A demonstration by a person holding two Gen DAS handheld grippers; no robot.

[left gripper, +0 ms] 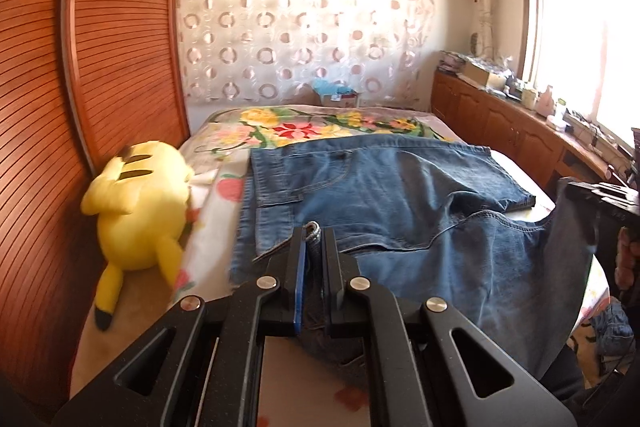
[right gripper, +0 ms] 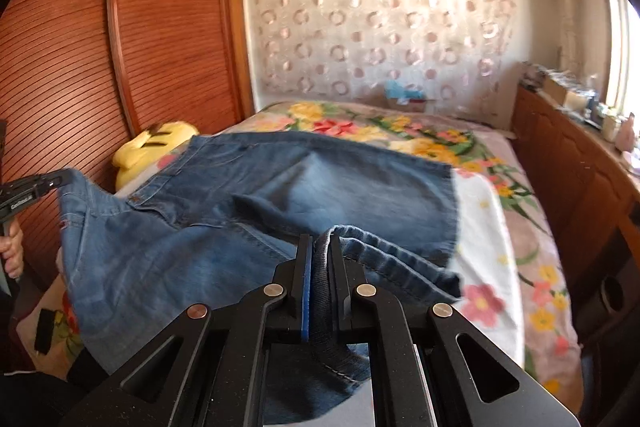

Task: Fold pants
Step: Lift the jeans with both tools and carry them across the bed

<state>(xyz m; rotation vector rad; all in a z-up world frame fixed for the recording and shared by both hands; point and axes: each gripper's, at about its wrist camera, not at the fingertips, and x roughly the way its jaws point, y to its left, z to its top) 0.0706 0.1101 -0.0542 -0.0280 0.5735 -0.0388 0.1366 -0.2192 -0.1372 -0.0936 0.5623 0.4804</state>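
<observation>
Blue denim pants (left gripper: 384,195) lie across the flowered bed, also in the right wrist view (right gripper: 304,183). The far half lies flat. The near half hangs lifted between the two grippers. My left gripper (left gripper: 314,231) is shut on a denim edge at the waistband side. My right gripper (right gripper: 322,239) is shut on a bunched denim hem at the leg end. The right gripper also shows at the right edge of the left wrist view (left gripper: 600,195), and the left gripper at the left edge of the right wrist view (right gripper: 36,191).
A yellow plush toy (left gripper: 140,211) lies on the bed's left side against the wooden slatted wardrobe (left gripper: 80,67). A flowered blanket (left gripper: 304,127) covers the bed's far end. A wooden cabinet (left gripper: 500,119) with clutter runs along the right under the window.
</observation>
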